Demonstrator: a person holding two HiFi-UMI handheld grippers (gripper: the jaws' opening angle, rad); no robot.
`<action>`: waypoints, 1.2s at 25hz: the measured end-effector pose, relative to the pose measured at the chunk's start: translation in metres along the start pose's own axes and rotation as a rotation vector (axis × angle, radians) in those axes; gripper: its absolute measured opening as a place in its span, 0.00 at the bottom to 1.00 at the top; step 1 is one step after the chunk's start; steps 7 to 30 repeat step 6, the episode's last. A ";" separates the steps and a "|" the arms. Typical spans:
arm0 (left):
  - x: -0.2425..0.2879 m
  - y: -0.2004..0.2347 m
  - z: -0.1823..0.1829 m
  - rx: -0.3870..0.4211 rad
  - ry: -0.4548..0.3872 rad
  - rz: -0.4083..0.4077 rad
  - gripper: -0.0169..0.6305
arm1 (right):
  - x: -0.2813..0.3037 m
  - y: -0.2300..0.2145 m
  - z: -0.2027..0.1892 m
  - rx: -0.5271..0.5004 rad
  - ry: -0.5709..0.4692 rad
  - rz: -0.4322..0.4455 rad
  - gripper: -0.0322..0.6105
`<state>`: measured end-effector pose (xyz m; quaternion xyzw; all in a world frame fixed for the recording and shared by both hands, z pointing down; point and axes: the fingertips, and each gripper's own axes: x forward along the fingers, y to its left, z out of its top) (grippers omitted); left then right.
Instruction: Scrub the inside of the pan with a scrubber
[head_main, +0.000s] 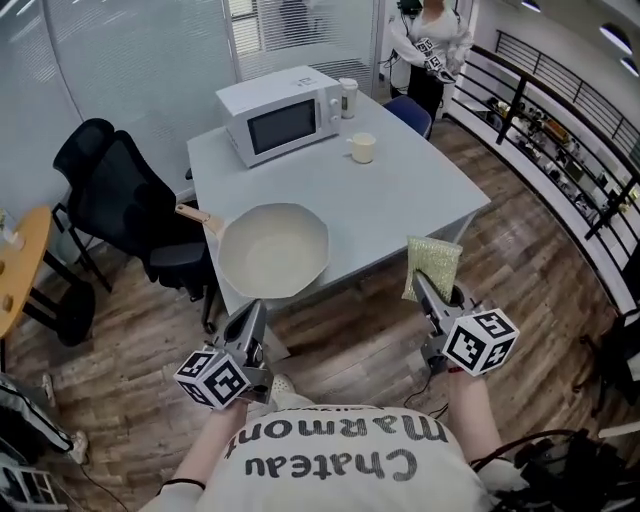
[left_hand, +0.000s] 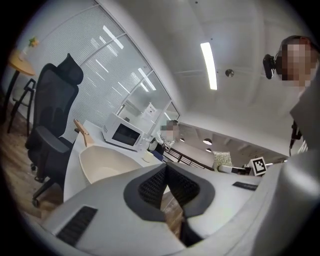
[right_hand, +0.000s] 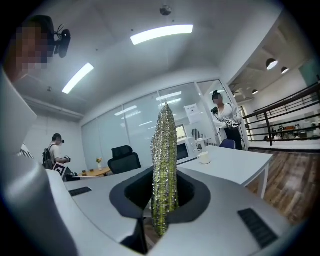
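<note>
The grey table (head_main: 420, 200) carries the work. The cream pan (head_main: 275, 250) lies close to its near left edge, open side up, with its wooden handle (head_main: 193, 213) pointing away to the left. Both grippers hang short of the table, over the wood floor, so the scrubbing itself is not yet begun and the step in hand is the approach.

The left gripper (left_hand: 166, 169) has its jaws pressed together with nothing between them. The right gripper (right_hand: 165, 192) is clamped on the scrubber (right_hand: 165, 150), a green-gold pad that stands upright out of the jaws with most of its length free above them.

The pan sits near the table edge and looks light, so it would likely slide under sideways strokes. The left gripper would do best to open and pinch the handle, or brace against the rim, before any rubbing starts. The right gripper should come in from above and tilt, so that the flat face of the scrubber meets the pan's floor rather than its thin edge or the jaw tips. With so much pad unsupported, it may fold under hard pressure, so light, overlapping circles from centre to wall seem wiser.
</note>
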<state>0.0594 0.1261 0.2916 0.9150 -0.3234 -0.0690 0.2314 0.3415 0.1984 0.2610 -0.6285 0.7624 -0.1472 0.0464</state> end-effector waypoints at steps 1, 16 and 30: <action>-0.002 -0.006 -0.004 0.007 0.002 0.000 0.02 | -0.005 -0.001 -0.001 -0.003 -0.002 0.005 0.14; -0.006 -0.030 -0.020 0.024 0.002 0.007 0.02 | -0.021 -0.013 -0.008 -0.016 0.010 0.015 0.14; -0.006 -0.030 -0.020 0.024 0.002 0.007 0.02 | -0.021 -0.013 -0.008 -0.016 0.010 0.015 0.14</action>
